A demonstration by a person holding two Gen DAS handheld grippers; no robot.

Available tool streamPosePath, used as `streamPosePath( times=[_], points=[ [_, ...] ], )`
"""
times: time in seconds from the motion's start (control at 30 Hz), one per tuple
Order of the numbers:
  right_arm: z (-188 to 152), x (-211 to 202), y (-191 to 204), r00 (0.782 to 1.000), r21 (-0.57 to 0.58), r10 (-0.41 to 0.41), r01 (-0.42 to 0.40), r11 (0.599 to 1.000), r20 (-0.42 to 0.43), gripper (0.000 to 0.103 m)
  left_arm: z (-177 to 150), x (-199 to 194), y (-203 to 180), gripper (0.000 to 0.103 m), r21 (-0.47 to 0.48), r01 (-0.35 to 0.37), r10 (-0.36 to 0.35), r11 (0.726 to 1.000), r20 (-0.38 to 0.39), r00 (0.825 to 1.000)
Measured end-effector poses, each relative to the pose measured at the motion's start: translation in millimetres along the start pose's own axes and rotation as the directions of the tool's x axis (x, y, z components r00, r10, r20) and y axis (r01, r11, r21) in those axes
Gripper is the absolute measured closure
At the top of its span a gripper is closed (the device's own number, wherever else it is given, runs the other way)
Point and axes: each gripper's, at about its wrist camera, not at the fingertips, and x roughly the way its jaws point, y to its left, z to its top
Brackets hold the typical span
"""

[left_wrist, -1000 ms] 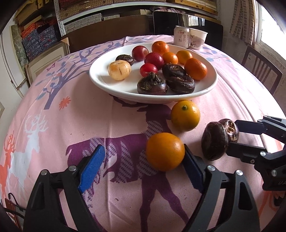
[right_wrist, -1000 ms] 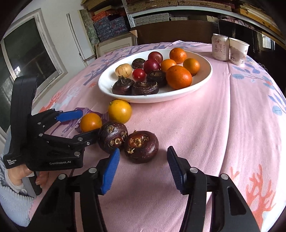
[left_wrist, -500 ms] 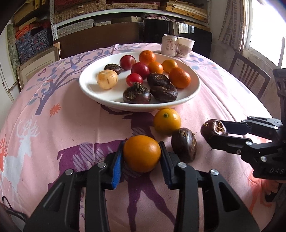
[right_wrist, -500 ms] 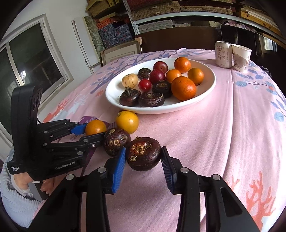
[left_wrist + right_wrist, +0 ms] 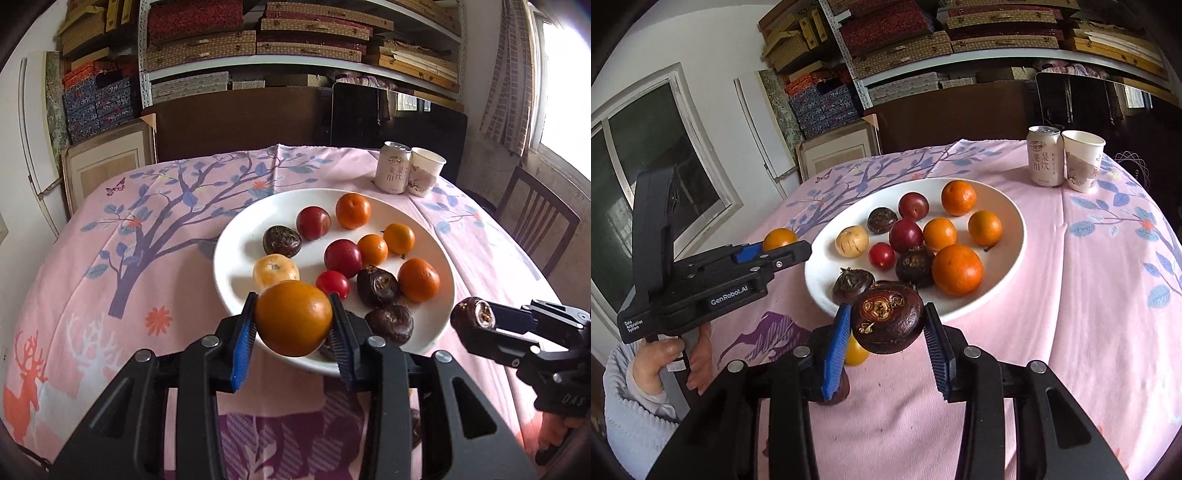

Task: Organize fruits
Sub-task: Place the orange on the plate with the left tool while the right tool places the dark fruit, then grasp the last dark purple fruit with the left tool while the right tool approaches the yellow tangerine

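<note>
Both grips just closed and lifted since 1 s ago. My left gripper (image 5: 293, 334) clamps orange (image 5: 293, 318), now off cloth, hanging over near rim of plate (image 5: 236, 236). My right gripper (image 5: 888, 341) clamps chestnut (image 5: 888, 320), raised just short of plate. 2 fruits remain on cloth below right gripper. Next I judge: drop both in plate.

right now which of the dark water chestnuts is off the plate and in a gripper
The water chestnut clamped in the right gripper, held up in front of the white plate; the other dark ones lie on the plate.
</note>
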Motion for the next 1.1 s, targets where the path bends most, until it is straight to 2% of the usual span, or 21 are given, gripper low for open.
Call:
streamPosePath(
  times=[0.13,0.17,0.2,0.23,0.27,0.3,0.4,0.5,0.6,0.73,0.87,1.1],
  points=[
    [16,30,2,1.0,-0.009,-0.017,0.017,1.0,-0.001,0.062,4,28,-2,0.066,0.002,-0.004,0.004,1.0,-0.022,1.0],
    [20,37,0,1.0,-0.002,-0.017,0.017,1.0,0.012,0.061,4,32,-1,0.061,0.001,-0.008,0.008,1.0,-0.016,1.0],
    [22,41,-2,0.999,0.006,-0.011,0.01,1.0,0.031,0.057,4,35,0,0.045,-0.002,-0.01,0.01,1.0,-0.007,1.0],
    [23,42,-4,0.999,0.009,-0.007,0.007,1.0,0.049,0.043,4,35,2,0.035,-0.007,-0.012,0.012,1.0,0.005,1.0],
    [23,41,-6,0.998,0.011,-0.02,0.02,1.0,0.058,0.038,3,33,4,0.023,-0.012,-0.011,0.011,1.0,0.021,1.0],
    [23,38,-9,0.997,0.013,-0.03,0.03,0.999,0.07,0.037,3,30,7,0.021,-0.015,-0.01,0.011,1.0,0.033,0.999],
    [23,25,-17,0.995,0.043,-0.024,0.02,0.999,0.098,0.035,2,20,13,0.017,-0.036,-0.007,0.009,0.999,0.043,0.999],
    [16,18,-23,0.996,0.078,-0.013,0.006,0.997,0.087,0.034,-5,11,16,0.015,-0.05,-0.001,0.003,0.999,0.038,0.999],
    [9,12,-29,0.996,0.107,-0.029,0.02,0.994,0.088,0.03,-15,0,7,0.015,-0.033,0.03,-0.029,0.999,0.036,0.999],
    [3,-3,-42,0.99,0.164,-0.079,0.06,0.985,0.114,0.02,-36,-19,-24,0.011,0.073,0.063,-0.066,0.995,0.044,0.997],
    [-5,-15,-55,0.987,0.235,-0.092,0.06,0.97,0.131,0.017,-64,-25,-54,0.011,0.202,0.035,-0.038,0.979,0.013,0.999],
    [-6,-19,-57,0.986,0.25,-0.094,0.057,0.967,0.135,0.012,-76,-9,-67,0.011,0.248,0.051,-0.034,0.967,-0.071,0.997]
  ],
)
